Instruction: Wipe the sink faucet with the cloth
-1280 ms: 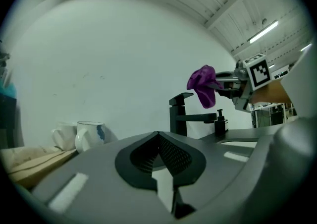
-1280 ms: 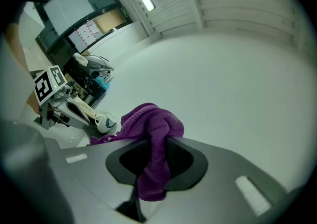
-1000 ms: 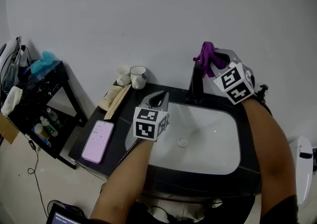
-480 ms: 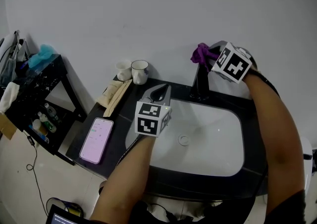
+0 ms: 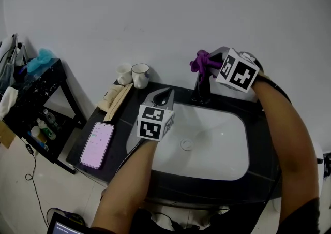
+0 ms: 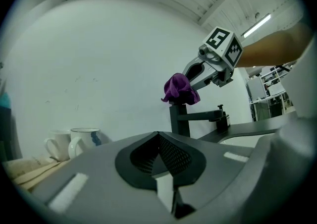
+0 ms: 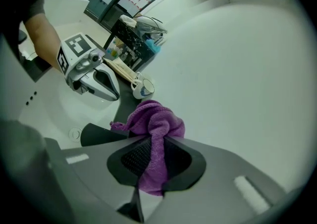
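While the right gripper clamps the purple cloth atop the faucet, the left gripper hangs closed, empty, nearby.

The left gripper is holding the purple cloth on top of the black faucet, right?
Not quite. It is the right gripper that is holding the purple cloth on top of the black faucet. The right gripper view shows the cloth pinched between its jaws. The left gripper is shut with nothing in it.
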`<state>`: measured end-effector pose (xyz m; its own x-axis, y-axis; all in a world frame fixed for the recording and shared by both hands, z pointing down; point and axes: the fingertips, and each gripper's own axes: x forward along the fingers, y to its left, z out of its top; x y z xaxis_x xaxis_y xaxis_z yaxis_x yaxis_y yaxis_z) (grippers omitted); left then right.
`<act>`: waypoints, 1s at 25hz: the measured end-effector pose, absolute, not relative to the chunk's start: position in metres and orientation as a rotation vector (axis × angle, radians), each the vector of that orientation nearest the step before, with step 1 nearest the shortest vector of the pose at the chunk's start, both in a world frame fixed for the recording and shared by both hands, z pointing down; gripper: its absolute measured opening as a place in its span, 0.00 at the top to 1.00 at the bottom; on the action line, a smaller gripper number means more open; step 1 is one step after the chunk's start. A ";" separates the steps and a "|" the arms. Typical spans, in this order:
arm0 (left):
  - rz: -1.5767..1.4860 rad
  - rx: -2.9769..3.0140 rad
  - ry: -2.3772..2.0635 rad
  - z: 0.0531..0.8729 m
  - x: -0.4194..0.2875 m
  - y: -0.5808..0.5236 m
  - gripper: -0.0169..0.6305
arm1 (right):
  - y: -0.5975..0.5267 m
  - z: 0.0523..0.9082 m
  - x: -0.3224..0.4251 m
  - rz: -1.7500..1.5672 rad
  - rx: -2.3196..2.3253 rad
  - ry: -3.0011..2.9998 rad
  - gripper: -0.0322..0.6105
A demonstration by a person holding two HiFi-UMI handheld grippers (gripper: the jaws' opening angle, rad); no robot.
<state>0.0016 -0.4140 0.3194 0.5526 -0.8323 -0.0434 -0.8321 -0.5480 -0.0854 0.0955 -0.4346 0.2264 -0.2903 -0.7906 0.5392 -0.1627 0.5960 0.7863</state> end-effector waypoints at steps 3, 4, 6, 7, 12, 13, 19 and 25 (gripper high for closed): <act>-0.008 -2.702 1.428 0.319 0.005 -0.410 0.95 | -0.419 0.229 0.091 -0.796 0.729 -1.775 0.85; -0.009 -2.710 1.425 0.319 0.005 -0.408 0.95 | -0.414 0.229 0.089 -0.815 0.710 -1.766 0.85; -0.012 -2.714 1.424 0.319 0.006 -0.407 0.95 | -0.403 0.232 0.087 -0.844 0.676 -1.752 0.85; -0.012 -2.715 1.423 0.320 0.006 -0.406 0.95 | -0.398 0.233 0.086 -0.849 0.660 -1.751 0.85; -0.029 -2.710 1.408 0.321 0.008 -0.406 0.95 | -0.365 0.241 0.085 -0.862 0.547 -1.766 0.85; -0.030 -2.715 1.404 0.321 0.009 -0.405 0.95 | -0.358 0.245 0.086 -0.866 0.522 -1.766 0.85; -0.029 -2.724 1.401 0.322 0.008 -0.397 0.95 | -0.333 0.263 0.090 -0.842 0.446 -1.801 0.85; -0.025 -2.726 1.403 0.321 0.007 -0.396 0.95 | -0.348 0.273 0.093 -0.863 0.500 -1.778 0.84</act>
